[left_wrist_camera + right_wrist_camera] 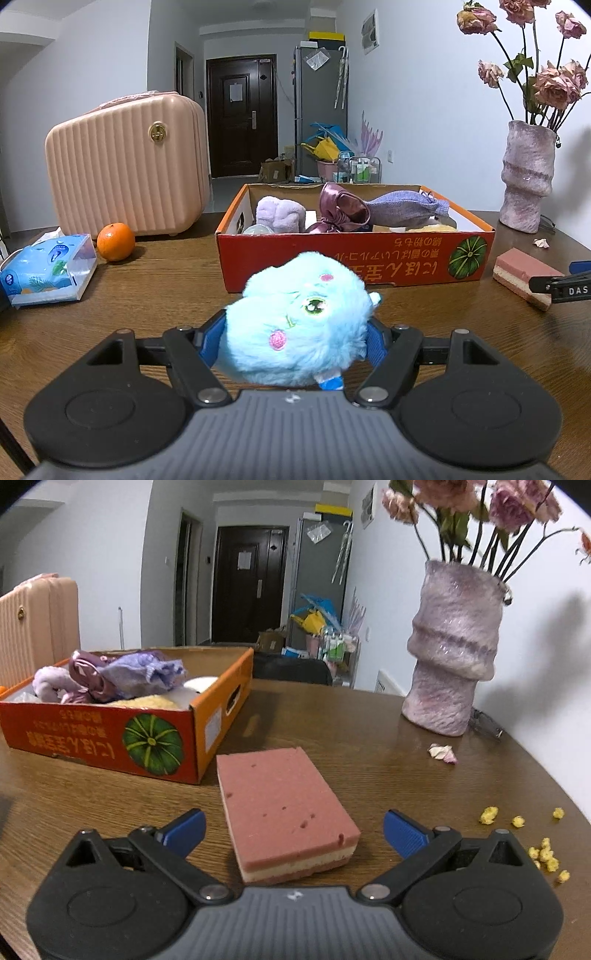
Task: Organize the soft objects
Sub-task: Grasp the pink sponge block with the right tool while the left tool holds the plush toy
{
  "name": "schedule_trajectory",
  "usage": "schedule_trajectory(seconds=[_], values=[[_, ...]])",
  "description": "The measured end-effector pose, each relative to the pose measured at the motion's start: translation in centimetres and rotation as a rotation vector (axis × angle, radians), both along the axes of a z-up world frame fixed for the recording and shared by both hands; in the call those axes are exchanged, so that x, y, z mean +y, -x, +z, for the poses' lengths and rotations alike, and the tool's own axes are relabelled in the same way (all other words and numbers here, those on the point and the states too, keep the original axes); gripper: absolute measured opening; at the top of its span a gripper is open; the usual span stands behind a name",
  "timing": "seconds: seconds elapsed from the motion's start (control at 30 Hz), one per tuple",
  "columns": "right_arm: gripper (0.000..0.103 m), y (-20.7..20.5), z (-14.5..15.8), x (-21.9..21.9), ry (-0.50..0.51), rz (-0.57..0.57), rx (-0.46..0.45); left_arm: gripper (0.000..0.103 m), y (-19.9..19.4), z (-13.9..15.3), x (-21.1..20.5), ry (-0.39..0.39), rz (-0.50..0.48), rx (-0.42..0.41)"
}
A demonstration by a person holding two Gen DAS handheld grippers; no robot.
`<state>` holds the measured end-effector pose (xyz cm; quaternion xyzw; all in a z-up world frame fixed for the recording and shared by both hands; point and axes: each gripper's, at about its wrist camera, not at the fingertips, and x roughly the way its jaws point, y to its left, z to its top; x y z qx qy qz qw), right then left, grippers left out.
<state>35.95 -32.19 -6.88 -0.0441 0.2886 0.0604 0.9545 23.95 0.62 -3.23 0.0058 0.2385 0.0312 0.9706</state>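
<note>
My left gripper (295, 338) is shut on a fluffy light-blue plush toy (299, 317), held just in front of the orange cardboard box (354, 258). The box holds soft items: a lilac towel (280, 216), a mauve satin piece (341, 208) and a purple cloth (402, 208). In the right wrist view my right gripper (294, 829) is open, its blue fingers on either side of a pink layered sponge (284, 808) lying on the table. The box also shows in the right wrist view (159, 746). The sponge shows in the left wrist view (524, 275).
A pink ribbed case (125, 173), an orange (115, 242) and a tissue pack (48, 269) stand on the left of the wooden table. A purple vase with dried roses (452, 650) stands at the right. Petals (441, 753) and yellow crumbs (543, 853) lie near it.
</note>
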Motion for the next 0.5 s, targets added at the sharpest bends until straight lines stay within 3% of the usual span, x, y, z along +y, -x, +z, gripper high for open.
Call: schedule_trajectory(seconds=[0.27,0.43,0.5], values=[[0.1,-2.1,-0.8,-0.3,-0.025,0.024,0.045,0.073,-0.2,-0.1,0.0,0.002,0.001,0.008],[0.094,-2.5,-1.0,0.0,-0.027,0.038,0.069,0.073,-0.2,-0.2,0.1,0.008,0.0,0.011],[0.084,-2.4,-1.1,0.0,-0.043,0.047,0.076,0.073,-0.2,-0.1,0.1,0.007,0.0,0.01]])
